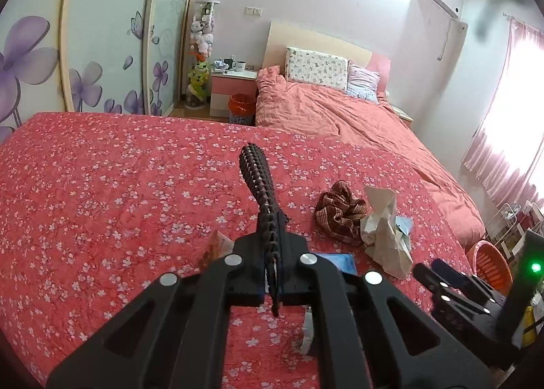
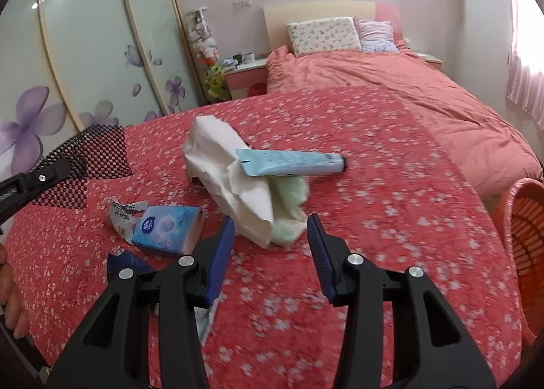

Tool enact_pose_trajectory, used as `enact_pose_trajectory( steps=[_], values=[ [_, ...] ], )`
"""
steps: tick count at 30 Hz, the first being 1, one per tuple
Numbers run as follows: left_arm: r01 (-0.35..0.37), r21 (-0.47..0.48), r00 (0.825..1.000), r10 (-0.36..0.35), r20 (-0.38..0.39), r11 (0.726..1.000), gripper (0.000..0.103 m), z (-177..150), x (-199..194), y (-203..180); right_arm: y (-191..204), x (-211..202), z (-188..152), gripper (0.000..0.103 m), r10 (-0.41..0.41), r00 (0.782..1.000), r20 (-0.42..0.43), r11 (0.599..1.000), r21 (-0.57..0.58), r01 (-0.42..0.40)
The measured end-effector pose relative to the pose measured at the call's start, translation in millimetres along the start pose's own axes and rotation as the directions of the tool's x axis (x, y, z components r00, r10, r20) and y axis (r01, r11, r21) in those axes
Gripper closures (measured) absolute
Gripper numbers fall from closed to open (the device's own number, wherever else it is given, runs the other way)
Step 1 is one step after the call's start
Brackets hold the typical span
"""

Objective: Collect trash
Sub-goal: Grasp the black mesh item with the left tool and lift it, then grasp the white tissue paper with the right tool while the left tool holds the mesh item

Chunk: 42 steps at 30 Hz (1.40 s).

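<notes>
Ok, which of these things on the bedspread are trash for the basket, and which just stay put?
Likely trash: crumpled paper, light blue tube, torn wrapper, all bound for the orange basket.

Likely lying about: tissue pack, plaid scrunchie, pillows.

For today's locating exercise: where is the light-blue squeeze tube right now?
In the right wrist view the light-blue squeeze tube lies centre frame on the crumpled white paper, ahead of the open right gripper.

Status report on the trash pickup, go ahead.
Left gripper shut, holding nothing. Right gripper open, lined up on crumpled paper. Blue tube lies across the paper. Orange basket at right, tissue pack to the left.
</notes>
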<state>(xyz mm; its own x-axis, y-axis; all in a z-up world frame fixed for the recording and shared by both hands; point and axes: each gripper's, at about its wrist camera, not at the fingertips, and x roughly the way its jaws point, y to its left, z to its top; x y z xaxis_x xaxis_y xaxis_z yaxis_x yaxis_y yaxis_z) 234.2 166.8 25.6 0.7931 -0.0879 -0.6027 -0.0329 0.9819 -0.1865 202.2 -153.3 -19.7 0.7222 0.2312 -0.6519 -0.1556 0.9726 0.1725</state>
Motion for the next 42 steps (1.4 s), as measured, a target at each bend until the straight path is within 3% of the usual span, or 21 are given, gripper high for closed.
enact_pose_trajectory(
  steps=[7,11,17,31,42],
  values=[
    [0.001,-0.001,1.0,-0.001,-0.001,1.0,0.097,0.0,-0.5,3.5,11.1,22.8,6.7,0.058,0.007,0.999,-0.041,0.999,-0.032,-0.008],
    [0.004,-0.003,1.0,-0.004,-0.006,1.0,0.097,-1.3,0.1,4.6,14.5,30.3,3.6,0.078,0.013,0.997,-0.071,0.999,-0.046,-0.017],
    [0.006,-0.003,1.0,-0.006,-0.01,1.0,0.097,-3.4,0.8,2.9,17.1,18.5,1.9,0.084,0.052,0.997,-0.053,0.997,-0.047,-0.055],
    [0.009,0.025,1.0,-0.009,0.011,1.0,0.097,-3.3,-16.9,-10.4,20.2,-36.5,16.8,0.085,0.164,0.984,0.068,0.986,-0.044,-0.161],
    [0.03,0.064,0.999,-0.031,0.024,0.998,0.097,-6.1,-34.4,-34.5,-15.1,-78.1,16.8,0.085,0.072,0.98,0.185,0.997,0.0,-0.073]
  ],
)
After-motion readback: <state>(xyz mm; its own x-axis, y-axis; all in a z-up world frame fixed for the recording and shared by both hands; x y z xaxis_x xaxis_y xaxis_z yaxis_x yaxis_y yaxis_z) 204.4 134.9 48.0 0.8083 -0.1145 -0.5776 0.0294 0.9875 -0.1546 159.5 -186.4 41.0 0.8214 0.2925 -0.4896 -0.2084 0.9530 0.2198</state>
